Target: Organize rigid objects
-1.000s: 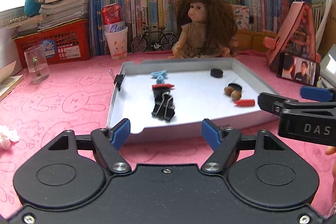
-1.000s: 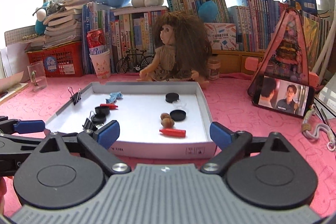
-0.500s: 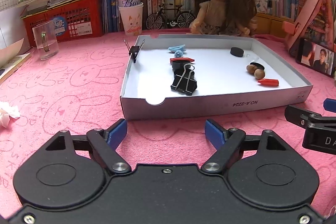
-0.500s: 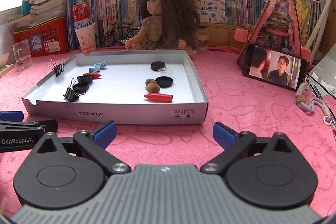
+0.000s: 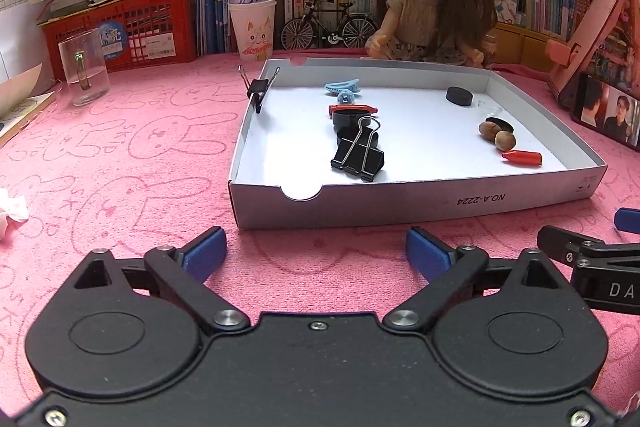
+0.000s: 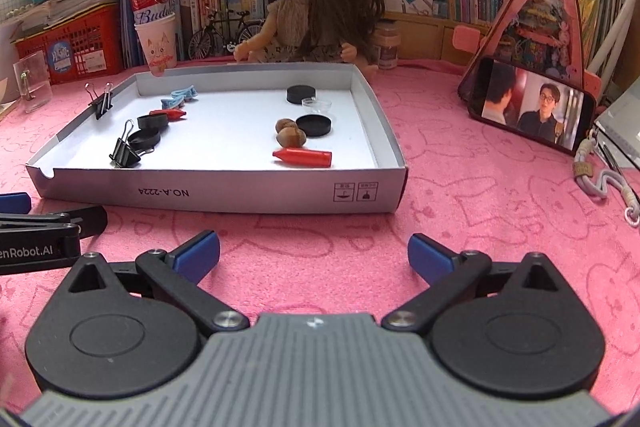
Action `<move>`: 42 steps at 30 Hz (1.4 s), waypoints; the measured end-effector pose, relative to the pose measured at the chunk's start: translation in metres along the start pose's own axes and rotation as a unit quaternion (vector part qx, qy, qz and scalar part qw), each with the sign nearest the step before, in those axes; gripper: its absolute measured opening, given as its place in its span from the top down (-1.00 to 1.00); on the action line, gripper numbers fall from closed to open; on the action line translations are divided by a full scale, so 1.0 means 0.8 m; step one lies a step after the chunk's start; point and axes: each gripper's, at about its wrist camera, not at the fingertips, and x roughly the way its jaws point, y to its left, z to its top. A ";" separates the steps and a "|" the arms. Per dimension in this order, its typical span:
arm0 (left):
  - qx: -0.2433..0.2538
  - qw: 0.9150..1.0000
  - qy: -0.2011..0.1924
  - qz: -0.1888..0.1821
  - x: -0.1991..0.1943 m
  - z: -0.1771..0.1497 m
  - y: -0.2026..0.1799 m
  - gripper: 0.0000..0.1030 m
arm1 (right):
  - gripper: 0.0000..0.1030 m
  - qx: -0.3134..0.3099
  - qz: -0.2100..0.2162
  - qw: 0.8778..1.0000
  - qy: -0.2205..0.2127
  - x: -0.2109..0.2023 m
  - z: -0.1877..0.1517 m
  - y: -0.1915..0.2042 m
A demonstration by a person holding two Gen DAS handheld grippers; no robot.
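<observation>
- The white tray [image 5: 440,201] sits mid-frame on the pink tabletop [image 5: 120,155], its low printed wall facing both cameras.
- Inside it, left of centre: a blue hair clip [image 5: 343,87], a red cap [image 5: 352,108], two black lids [image 5: 349,117] and a large binder clip [image 5: 357,155], bunched in a loose line.
- Toward the right of the tray: a black disc [image 6: 301,94], a clear lid [image 6: 317,103], another black lid [image 6: 314,125], two nuts [image 6: 291,135] and a red marker cap [image 6: 303,157].
- A small binder clip [image 5: 259,89] is clamped on the tray's left wall.
- Every small rigid item in view already lies in the tray, with none loose on the cloth. That fits a gathering job done; it equally fits sorting by kind yet to come, since like items lie apart.
- The left tool [image 5: 316,247] is spread wide and empty, low at the bottom of the frame, short of the tray's near wall.
- The right tool [image 6: 314,251] is likewise released and holds nothing.
- Open cloth lies between tools and tray; the tray walls must be cleared from above.
- Clutter at the upper frame, the doll [image 6: 316,7], cup [image 5: 253,27] and phone [image 6: 532,109], crowds the far and right sides.
</observation>
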 end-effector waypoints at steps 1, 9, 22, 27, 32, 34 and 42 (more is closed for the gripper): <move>0.001 1.000 0.001 0.001 0.001 0.000 -0.001 -0.90 | -1.00 0.003 0.001 1.000 0.006 0.002 0.000 -0.001; -0.002 1.000 0.005 0.001 0.004 0.001 0.000 -0.99 | -1.00 -0.003 -0.002 1.000 0.012 0.005 -0.001 0.001; -0.002 1.000 0.005 0.000 0.005 0.001 0.000 -1.00 | -1.00 -0.003 -0.001 1.000 0.013 0.006 -0.001 0.001; -0.002 1.000 0.005 0.000 0.005 0.001 0.000 -1.00 | -1.00 -0.003 -0.001 1.000 0.013 0.006 -0.001 0.001; -0.002 1.000 0.005 0.000 0.005 0.001 0.000 -1.00 | -1.00 -0.003 -0.001 1.000 0.013 0.006 -0.001 0.000; -0.002 1.000 0.005 0.000 0.005 0.001 0.000 -1.00 | -1.00 -0.003 -0.001 1.000 0.013 0.007 -0.001 0.001; -0.002 1.000 0.005 0.000 0.005 0.001 0.000 -1.00 | -1.00 -0.003 -0.001 1.000 0.013 0.007 -0.001 0.001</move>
